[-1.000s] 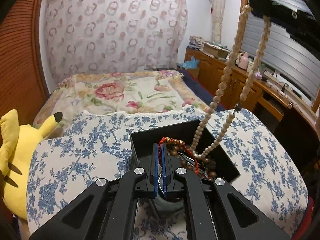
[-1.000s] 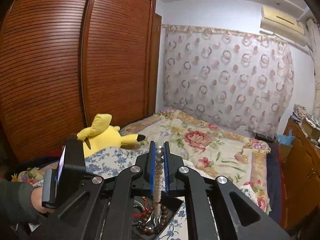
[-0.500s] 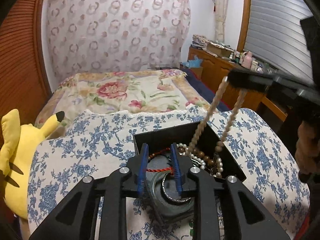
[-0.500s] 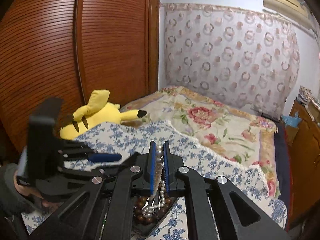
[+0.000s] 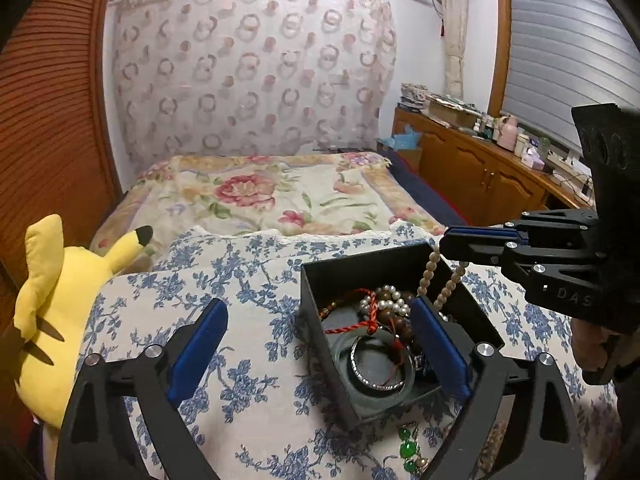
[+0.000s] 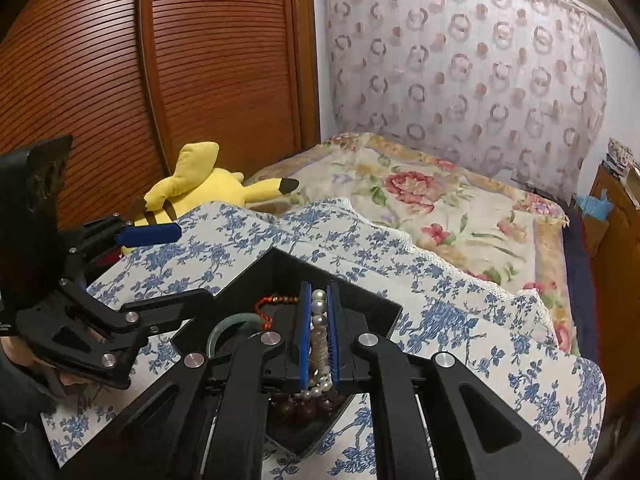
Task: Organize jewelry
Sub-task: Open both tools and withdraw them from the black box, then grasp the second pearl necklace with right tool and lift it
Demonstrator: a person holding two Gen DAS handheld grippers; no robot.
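While our right gripper [image 6: 319, 344] pinches the bead necklace [image 5: 430, 276] over the black box [image 5: 472, 312], our left gripper [image 5: 320, 344] sits wide, holding nothing.

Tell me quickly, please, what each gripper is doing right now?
Left gripper: open, holding nothing.
Right gripper: shut on the bead necklace above the black box.

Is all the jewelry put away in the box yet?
Not yet. The black box already holds a red cord bracelet, pearls and bangles. The right claw holds a bead necklace hanging into it. A green bead piece lies outside.
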